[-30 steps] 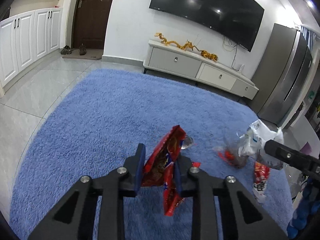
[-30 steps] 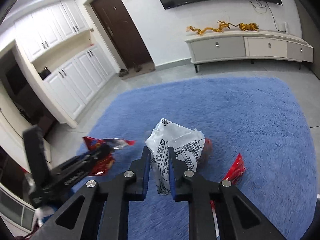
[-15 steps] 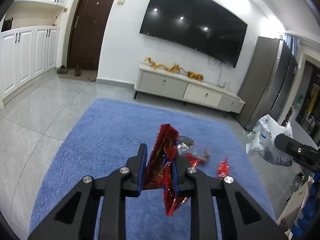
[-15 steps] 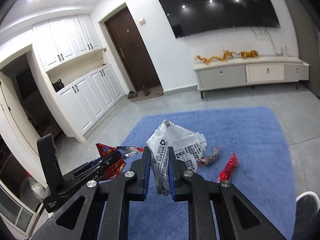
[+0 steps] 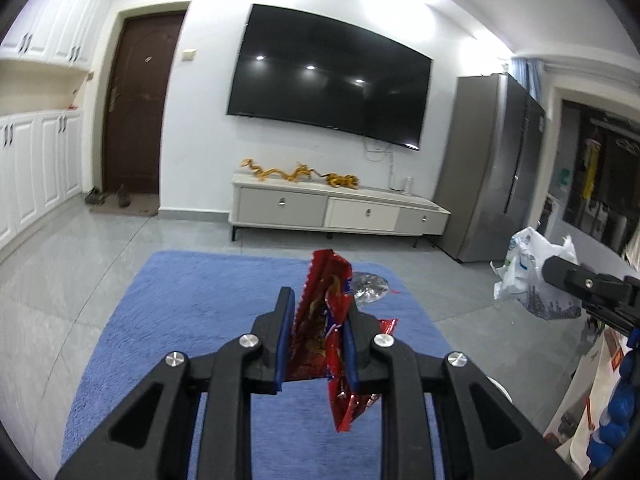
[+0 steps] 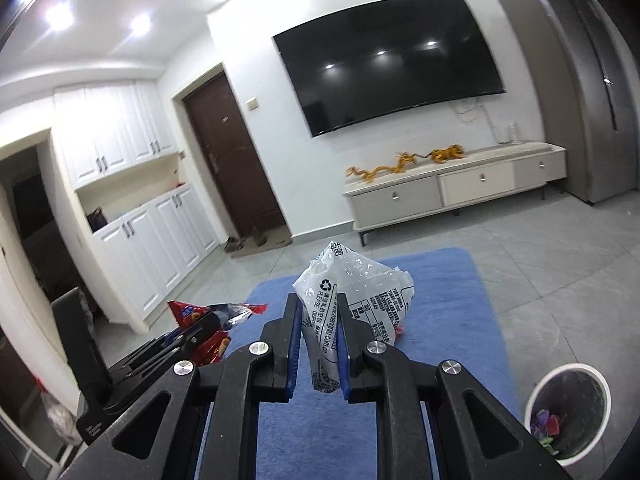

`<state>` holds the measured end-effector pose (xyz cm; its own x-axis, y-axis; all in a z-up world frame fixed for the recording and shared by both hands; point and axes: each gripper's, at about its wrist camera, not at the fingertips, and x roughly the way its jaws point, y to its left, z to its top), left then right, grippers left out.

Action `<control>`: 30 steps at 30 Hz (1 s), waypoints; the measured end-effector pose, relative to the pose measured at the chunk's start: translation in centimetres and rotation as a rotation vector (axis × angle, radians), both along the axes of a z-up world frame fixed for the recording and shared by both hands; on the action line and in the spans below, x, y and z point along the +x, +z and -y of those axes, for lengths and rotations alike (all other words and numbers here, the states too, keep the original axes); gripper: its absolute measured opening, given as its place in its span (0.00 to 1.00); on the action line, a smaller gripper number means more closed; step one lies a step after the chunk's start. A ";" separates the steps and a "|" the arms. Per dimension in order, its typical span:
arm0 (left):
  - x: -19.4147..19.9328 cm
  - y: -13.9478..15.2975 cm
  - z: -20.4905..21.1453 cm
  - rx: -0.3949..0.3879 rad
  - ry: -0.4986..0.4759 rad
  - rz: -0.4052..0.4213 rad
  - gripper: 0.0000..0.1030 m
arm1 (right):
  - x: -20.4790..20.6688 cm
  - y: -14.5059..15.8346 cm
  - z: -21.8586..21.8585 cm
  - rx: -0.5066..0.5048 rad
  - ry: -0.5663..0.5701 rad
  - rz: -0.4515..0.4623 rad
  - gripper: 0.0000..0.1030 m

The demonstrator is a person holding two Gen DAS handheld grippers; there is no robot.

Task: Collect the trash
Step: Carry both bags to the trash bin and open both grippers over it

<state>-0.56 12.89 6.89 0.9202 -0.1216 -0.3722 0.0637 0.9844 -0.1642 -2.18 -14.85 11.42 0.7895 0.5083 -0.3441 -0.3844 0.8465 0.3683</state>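
The rug [image 6: 440, 312] ahead lies mostly bare, with a few scraps [image 5: 370, 286] on it. The bin [image 6: 568, 408] stands low right, just off the rug, mouth unobstructed.

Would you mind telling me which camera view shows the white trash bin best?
The right wrist view: the white trash bin stands on the floor at lower right, rim and colourful trash inside visible. The left wrist view shows only a white sliver at lower right that may be its rim.
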 end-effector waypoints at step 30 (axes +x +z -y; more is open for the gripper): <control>8.7 -6.3 32.9 0.279 -0.495 -0.172 0.20 | 3.6 -14.7 24.9 0.183 -0.497 -0.289 0.14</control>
